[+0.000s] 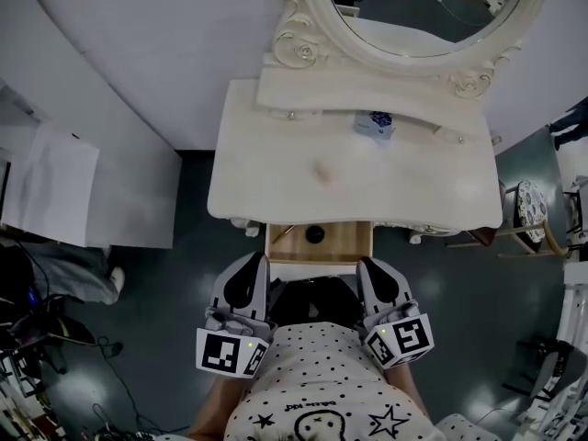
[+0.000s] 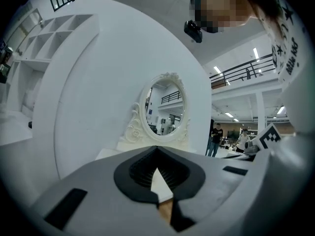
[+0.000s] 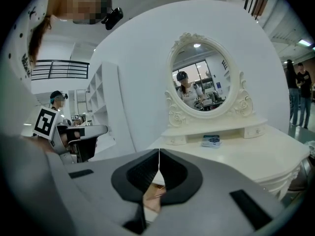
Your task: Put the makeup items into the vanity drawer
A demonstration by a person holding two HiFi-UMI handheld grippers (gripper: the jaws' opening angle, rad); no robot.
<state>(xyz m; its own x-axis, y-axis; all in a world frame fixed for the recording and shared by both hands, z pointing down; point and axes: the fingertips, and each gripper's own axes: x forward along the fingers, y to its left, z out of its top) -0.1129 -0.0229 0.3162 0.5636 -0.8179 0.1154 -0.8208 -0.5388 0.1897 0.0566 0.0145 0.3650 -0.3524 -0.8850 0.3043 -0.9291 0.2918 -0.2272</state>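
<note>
The cream vanity table (image 1: 276,182) stands under its oval mirror (image 1: 423,7). Its drawer (image 1: 344,243) is pulled out at the front edge, and a round black item (image 1: 315,234) lies on its wooden floor. A small blue-and-white makeup item (image 1: 375,124) (image 3: 211,140) rests on the tabletop below the mirror shelf. My left gripper (image 1: 260,262) (image 2: 157,149) and right gripper (image 1: 366,264) (image 3: 159,151) hang side by side just short of the drawer front, close to my body. Both are shut with nothing between the jaws.
A patterned stool (image 1: 530,211) stands right of the vanity. A person's leg and shoe (image 1: 108,283) and loose cables (image 1: 37,338) are on the floor at the left. A curved white wall (image 1: 119,81) runs behind the vanity. People (image 3: 295,97) stand in the background.
</note>
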